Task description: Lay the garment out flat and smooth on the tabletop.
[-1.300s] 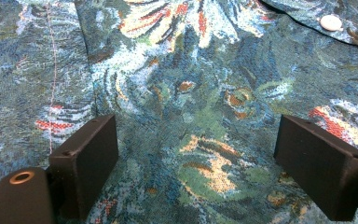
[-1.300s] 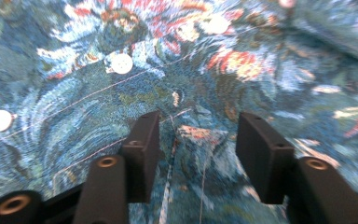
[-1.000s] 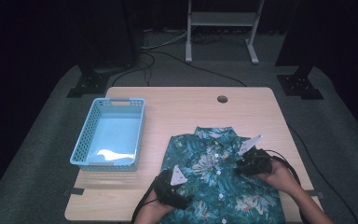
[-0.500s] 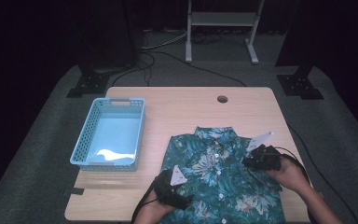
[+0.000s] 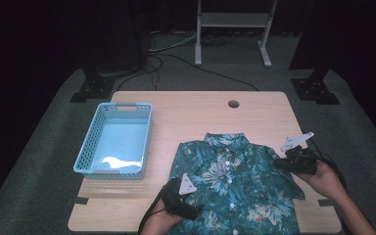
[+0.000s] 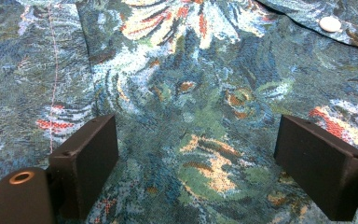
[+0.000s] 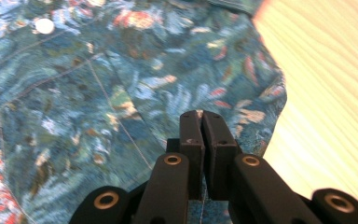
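The floral shirt (image 5: 235, 186) lies flat on the bench (image 5: 191, 107), light and floppy; right hand-held gripper (image 7: 201, 122) has just pinched its sleeve edge, left hand-held gripper (image 6: 196, 154) hovers spread wide over the cloth

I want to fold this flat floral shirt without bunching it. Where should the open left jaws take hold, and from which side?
Grip the shirt at its left sleeve edge, coming in from the basket side. The cloth lies flat, so only an edge gives the jaws a lip; the left gripper now sits over mid-fabric, jaws apart.

One shirt (image 5: 235, 181), one basket (image 5: 115, 142), perhaps nothing else.
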A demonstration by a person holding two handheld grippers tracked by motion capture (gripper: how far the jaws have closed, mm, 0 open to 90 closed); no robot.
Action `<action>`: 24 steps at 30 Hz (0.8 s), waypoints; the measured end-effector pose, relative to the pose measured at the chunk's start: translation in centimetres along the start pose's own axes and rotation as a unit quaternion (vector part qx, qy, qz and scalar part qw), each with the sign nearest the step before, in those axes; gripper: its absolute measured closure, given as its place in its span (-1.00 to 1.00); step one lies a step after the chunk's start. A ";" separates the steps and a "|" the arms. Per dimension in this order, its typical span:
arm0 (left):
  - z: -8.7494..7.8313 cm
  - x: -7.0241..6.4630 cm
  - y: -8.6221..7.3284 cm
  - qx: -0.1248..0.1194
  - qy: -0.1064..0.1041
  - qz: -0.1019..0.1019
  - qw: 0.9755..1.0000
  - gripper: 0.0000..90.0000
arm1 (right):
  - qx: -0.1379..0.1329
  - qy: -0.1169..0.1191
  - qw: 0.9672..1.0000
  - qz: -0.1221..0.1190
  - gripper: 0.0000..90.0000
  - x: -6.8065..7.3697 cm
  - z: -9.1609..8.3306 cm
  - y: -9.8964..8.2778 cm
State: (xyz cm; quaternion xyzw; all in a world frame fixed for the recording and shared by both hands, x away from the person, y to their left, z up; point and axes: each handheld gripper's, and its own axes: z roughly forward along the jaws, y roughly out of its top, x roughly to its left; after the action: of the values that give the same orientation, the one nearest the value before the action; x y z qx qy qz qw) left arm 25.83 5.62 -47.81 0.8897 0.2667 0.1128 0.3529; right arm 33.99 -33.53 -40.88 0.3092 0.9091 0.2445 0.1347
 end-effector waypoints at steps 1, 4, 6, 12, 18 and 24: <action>0.0 0.0 0.0 0.000 0.000 0.000 1.000 -0.72 | -0.001 -0.002 1.000 0.005 0.96 -0.2 -0.1 -0.2; 0.0 0.0 0.0 0.001 0.000 0.000 1.000 -0.72 | -0.005 -0.010 1.000 0.020 0.96 -1.0 -0.6 -0.9; 0.0 0.0 0.0 0.001 0.000 0.000 1.000 -0.72 | -0.007 -0.014 0.999 0.032 0.96 -1.5 -0.8 -1.4; 0.0 0.0 0.0 0.001 0.000 0.000 1.000 -0.72 | -0.021 -0.034 0.997 0.060 0.76 -2.5 -1.8 -2.6; 0.0 0.0 0.0 0.002 0.001 0.000 1.000 -0.72 | -0.038 -0.044 0.996 0.063 0.69 -2.5 -3.4 -3.3; 0.0 0.0 0.0 0.001 0.001 -0.001 1.000 -0.73 | -0.041 -0.026 0.997 0.061 0.62 -2.0 -3.6 -3.7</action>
State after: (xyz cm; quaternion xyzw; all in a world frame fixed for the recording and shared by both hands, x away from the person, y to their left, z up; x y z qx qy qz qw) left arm 25.82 5.56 -47.80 0.8900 0.2679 0.1131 0.3513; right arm 32.29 -38.58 -39.63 0.3649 0.8738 0.2812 0.1557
